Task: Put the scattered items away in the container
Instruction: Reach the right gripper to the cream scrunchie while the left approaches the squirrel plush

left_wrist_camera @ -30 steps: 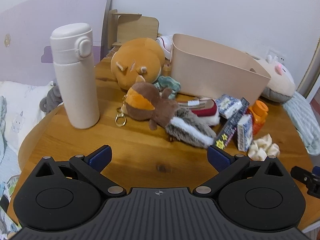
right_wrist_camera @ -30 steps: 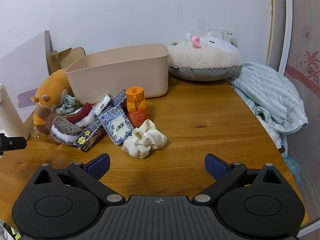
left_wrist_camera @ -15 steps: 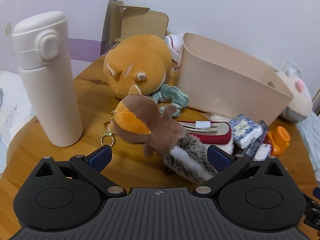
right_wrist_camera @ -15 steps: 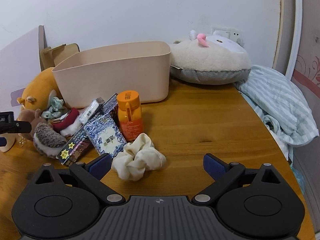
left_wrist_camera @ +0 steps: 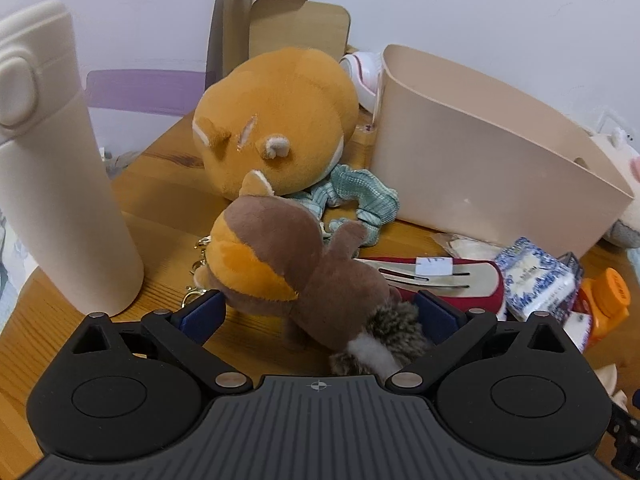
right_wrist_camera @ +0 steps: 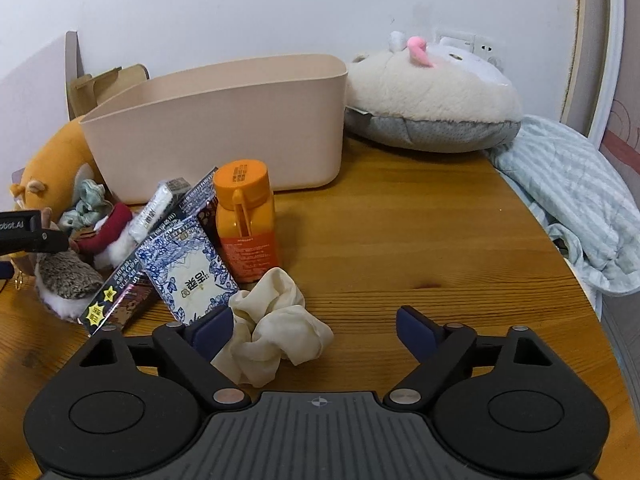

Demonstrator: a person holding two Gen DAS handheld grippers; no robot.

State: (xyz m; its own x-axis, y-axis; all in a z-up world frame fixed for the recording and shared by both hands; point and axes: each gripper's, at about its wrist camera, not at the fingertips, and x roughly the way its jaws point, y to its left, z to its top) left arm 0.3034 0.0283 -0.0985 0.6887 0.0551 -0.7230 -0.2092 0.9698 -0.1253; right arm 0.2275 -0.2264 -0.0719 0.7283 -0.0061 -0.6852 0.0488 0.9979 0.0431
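A beige plastic bin [left_wrist_camera: 480, 168] [right_wrist_camera: 224, 128] stands at the back of the round wooden table. My left gripper [left_wrist_camera: 320, 312] is open, and its fingers straddle a brown squirrel plush [left_wrist_camera: 304, 276] lying on the table. My right gripper [right_wrist_camera: 316, 326] is open with a cream scrunchie [right_wrist_camera: 276, 328] between its fingers, close to the left one. Near it are a blue-patterned tissue pack [right_wrist_camera: 188, 276], an orange bottle [right_wrist_camera: 246, 220], a dark star-marked box [right_wrist_camera: 120, 300] and a red slipper [left_wrist_camera: 440, 280]. A green scrunchie [left_wrist_camera: 360, 200] lies by an orange plush [left_wrist_camera: 280, 120].
A tall cream flask [left_wrist_camera: 56, 168] stands left of the squirrel. A large cream plush [right_wrist_camera: 432, 96] lies right of the bin. Striped bedding [right_wrist_camera: 580, 204] lies off the table's right edge. A cardboard stand [left_wrist_camera: 296, 28] is at the back.
Both grippers moved forward. The left one closed in until its fingers straddle the squirrel plush. The right one reached the cream scrunchie. Both stayed open.
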